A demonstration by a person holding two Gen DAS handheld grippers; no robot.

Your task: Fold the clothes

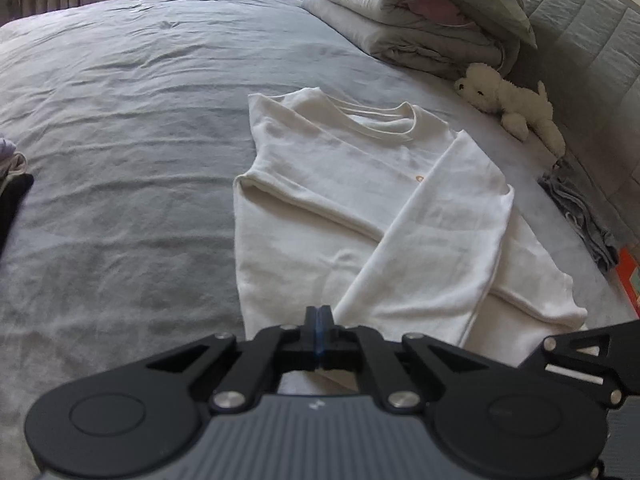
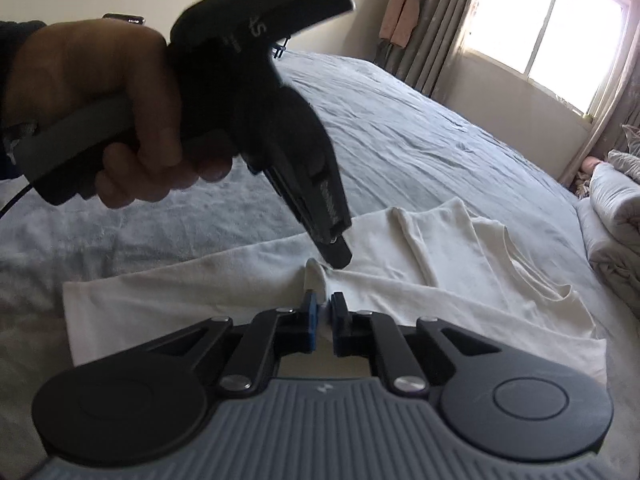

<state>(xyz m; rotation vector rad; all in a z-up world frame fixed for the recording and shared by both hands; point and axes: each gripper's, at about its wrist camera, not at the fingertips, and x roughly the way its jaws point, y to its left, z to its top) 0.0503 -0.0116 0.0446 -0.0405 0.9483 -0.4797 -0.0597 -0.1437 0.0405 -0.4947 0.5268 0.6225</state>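
Observation:
A white long-sleeved shirt (image 1: 340, 208) lies flat on the grey bed, both sleeves folded across its chest. My left gripper (image 1: 319, 314) is shut with nothing visibly between its fingers, its tips just above the shirt's hem edge. In the right wrist view the left gripper (image 2: 338, 258) points down at the shirt (image 2: 460, 264) beside a raised pinch of fabric. My right gripper (image 2: 324, 304) is shut on that fold of the shirt's hem, with white cloth showing between the fingers. Part of the right gripper (image 1: 588, 356) shows at the left view's right edge.
The grey bedsheet (image 1: 120, 140) spreads to the left. A stack of folded quilts (image 1: 420, 20) and a white plush toy (image 1: 508, 104) lie near the headboard. Grey cloth (image 1: 576, 216) and an orange box (image 1: 628, 280) are at the right edge. A window (image 2: 536, 28) and curtains are beyond.

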